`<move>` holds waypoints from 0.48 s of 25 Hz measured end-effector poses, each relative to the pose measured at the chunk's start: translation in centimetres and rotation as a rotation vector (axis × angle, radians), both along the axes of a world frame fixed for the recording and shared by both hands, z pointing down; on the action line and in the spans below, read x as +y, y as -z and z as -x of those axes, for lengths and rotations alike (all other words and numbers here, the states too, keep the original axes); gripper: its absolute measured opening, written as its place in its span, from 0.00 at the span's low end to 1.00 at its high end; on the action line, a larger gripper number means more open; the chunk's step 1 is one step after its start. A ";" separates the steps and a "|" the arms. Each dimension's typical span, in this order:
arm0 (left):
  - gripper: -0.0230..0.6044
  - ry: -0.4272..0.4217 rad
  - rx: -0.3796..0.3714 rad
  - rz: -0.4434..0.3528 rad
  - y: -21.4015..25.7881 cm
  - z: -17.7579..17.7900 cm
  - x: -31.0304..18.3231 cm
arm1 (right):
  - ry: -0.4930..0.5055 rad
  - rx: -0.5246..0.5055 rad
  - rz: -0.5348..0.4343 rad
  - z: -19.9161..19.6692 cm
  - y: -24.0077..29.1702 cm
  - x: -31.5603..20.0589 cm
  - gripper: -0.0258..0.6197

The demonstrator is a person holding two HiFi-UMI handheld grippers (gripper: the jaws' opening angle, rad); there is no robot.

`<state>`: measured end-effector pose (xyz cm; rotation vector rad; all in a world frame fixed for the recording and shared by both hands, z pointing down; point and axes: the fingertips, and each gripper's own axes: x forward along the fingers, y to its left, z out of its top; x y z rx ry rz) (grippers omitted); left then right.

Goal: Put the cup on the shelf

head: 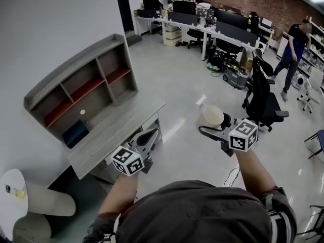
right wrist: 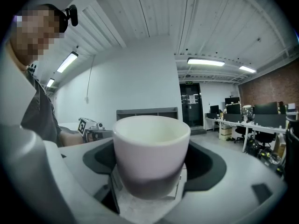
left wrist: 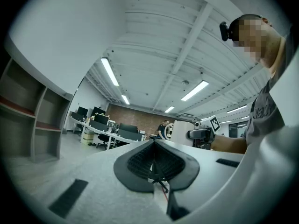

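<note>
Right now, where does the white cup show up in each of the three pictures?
Head view: right of centre, the cup sits between the right gripper's jaws.
Left gripper view: small, right of centre, beyond the jaws.
Right gripper view: dead centre, between the jaws.
Shared landmark: the grey shelf, at left in the head view, at the left edge in the left gripper view, behind the cup in the right gripper view.
</note>
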<state>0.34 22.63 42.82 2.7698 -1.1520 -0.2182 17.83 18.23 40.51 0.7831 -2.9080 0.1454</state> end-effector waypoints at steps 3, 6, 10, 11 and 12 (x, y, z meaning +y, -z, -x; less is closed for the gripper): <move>0.03 0.007 -0.002 0.000 0.2 -1.4 -0.1 | 0.010 0.005 -0.004 -1.3 0.1 -0.1 0.69; 0.03 0.017 -0.006 0.001 0.3 -3.3 -0.1 | 0.024 0.011 -0.007 -2.9 0.2 -0.2 0.69; 0.03 0.028 -0.005 -0.003 0.0 -5.9 -0.1 | 0.036 0.013 -0.002 -5.3 -0.3 -0.4 0.69; 0.03 0.031 -0.005 -0.006 -0.2 -6.5 -0.1 | 0.039 0.013 -0.001 -5.8 -0.6 -0.5 0.69; 0.03 0.032 -0.005 -0.009 -0.4 -7.1 -0.1 | 0.042 0.012 -0.001 -6.3 -0.8 -0.7 0.69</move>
